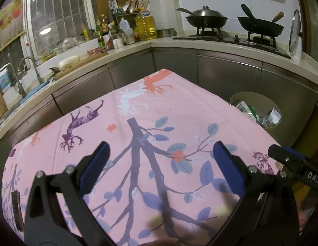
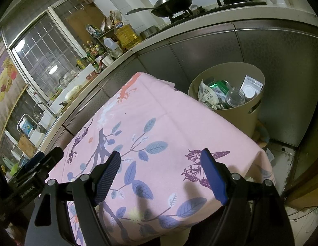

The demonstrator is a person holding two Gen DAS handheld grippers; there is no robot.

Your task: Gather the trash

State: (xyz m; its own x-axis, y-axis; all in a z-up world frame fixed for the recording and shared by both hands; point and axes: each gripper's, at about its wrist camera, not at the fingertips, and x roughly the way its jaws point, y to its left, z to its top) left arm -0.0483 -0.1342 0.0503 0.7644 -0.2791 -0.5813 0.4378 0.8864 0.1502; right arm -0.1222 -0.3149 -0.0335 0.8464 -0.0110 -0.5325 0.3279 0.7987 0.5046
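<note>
A beige round trash bin (image 2: 241,114) stands on the floor past the table's far right corner; it also shows in the left wrist view as the bin (image 1: 239,97). Inside lie a clear plastic bottle (image 2: 235,97), a printed wrapper (image 2: 207,94), a green packet (image 2: 218,85) and a white carton (image 2: 252,87). My left gripper (image 1: 160,149) hovers open over the pink tablecloth (image 1: 179,110) with nothing between its blue pads. My right gripper (image 2: 161,160) is open too, above the cloth's right part, short of the bin. No loose trash shows on the cloth.
An L-shaped kitchen counter (image 1: 138,45) wraps behind the table, with bottles, an oil jug (image 1: 146,27), a sink faucet (image 1: 33,65) and two woks (image 1: 206,18) on a gas stove. Grey cabinet doors (image 2: 210,49) stand close behind the bin. The other gripper (image 1: 292,162) shows at the right edge.
</note>
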